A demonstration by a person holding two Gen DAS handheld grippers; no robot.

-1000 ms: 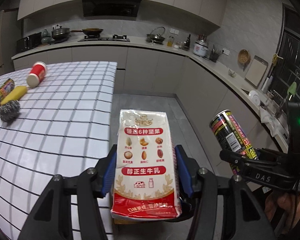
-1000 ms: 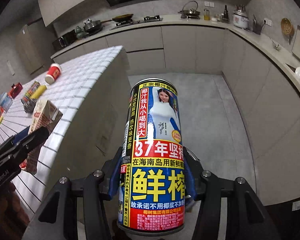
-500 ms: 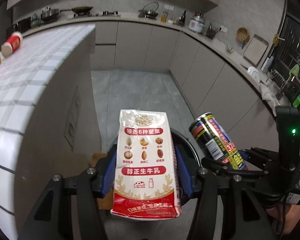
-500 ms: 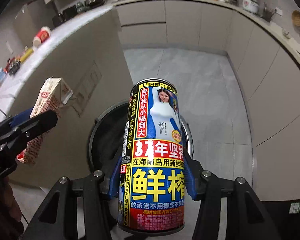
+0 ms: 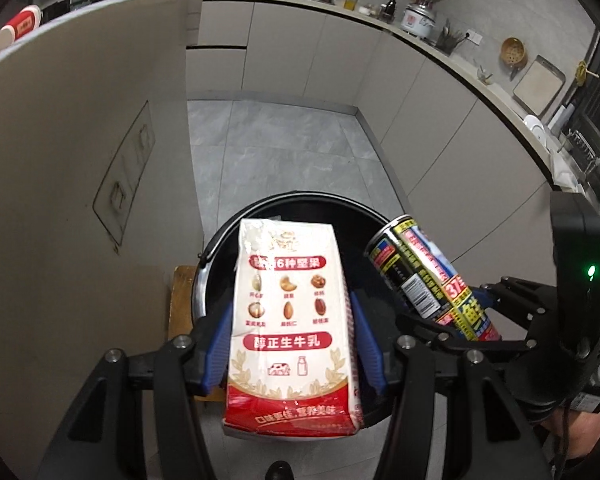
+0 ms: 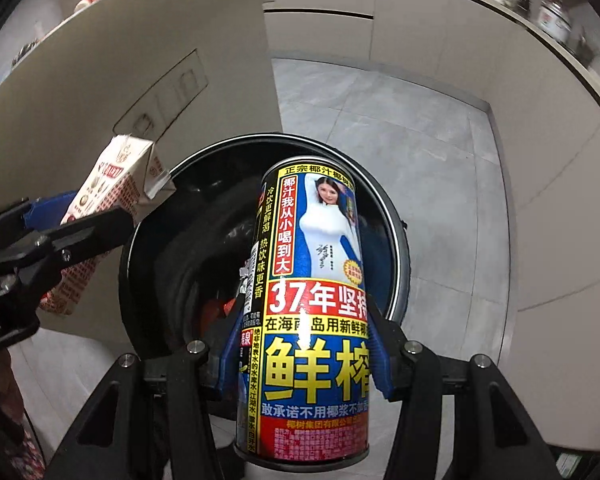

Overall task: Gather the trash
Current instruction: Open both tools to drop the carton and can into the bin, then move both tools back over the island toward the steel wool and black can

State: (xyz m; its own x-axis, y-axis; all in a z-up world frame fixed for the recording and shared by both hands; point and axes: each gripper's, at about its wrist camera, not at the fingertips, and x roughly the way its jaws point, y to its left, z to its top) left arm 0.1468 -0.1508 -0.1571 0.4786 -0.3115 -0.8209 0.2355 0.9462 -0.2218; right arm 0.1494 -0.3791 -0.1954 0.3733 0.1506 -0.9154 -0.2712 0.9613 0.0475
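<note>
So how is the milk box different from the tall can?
The milk carton is a flat-sided box, white and red; the coconut can is a round cylinder, black, yellow and blue. The left gripper holds the carton, the right gripper the can. Both hang above the black bin.

The grey tiled floor (image 5: 284,152) carries a round black trash bin (image 5: 220,240); a brown board (image 5: 179,300) lies just beside it, against the desk (image 5: 80,140).

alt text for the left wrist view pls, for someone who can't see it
The left gripper clamps an upright red-and-white milk carton above a round black trash bin on a grey tiled floor. To its right, the right gripper holds a tilted drink can over the same bin, with kitchen cabinets behind.
</note>
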